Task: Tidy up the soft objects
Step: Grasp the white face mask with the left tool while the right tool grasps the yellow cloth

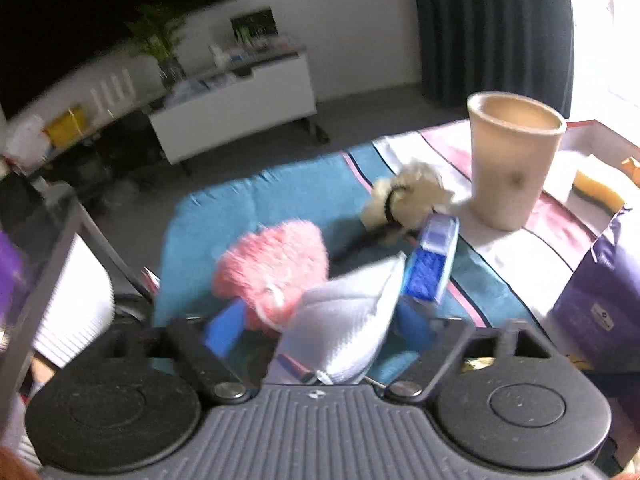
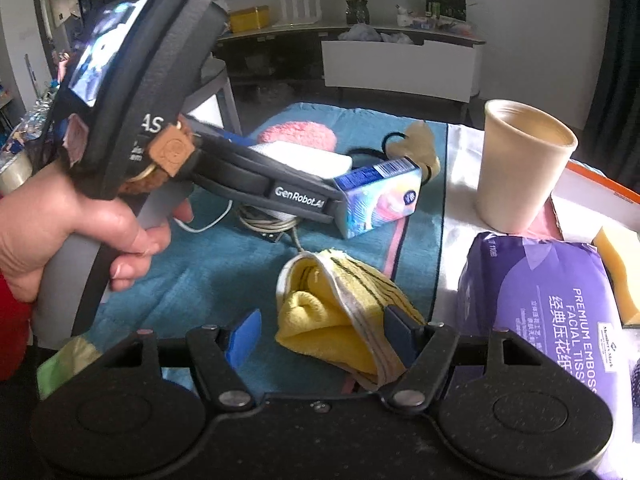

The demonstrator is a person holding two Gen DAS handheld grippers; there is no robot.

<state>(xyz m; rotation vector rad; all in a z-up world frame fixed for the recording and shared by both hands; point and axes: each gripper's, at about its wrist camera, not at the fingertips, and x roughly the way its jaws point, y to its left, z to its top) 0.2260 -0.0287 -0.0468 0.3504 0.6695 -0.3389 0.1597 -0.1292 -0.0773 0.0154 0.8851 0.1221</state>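
Note:
In the left wrist view my left gripper points down at a teal mat. A white knit pad stands tilted between its blue fingers, leaning on the right one and clear of the left one. A pink fluffy cloth lies just beyond, by the left finger. A cream fluffy hair tie sits further back. In the right wrist view my right gripper is open over a folded yellow towel; its right finger rests on the towel's striped edge.
A small blue tissue box stands at the left gripper's tip. A beige cup, a purple facial tissue pack and a yellow sponge fill the right side. A coiled cable lies on the mat.

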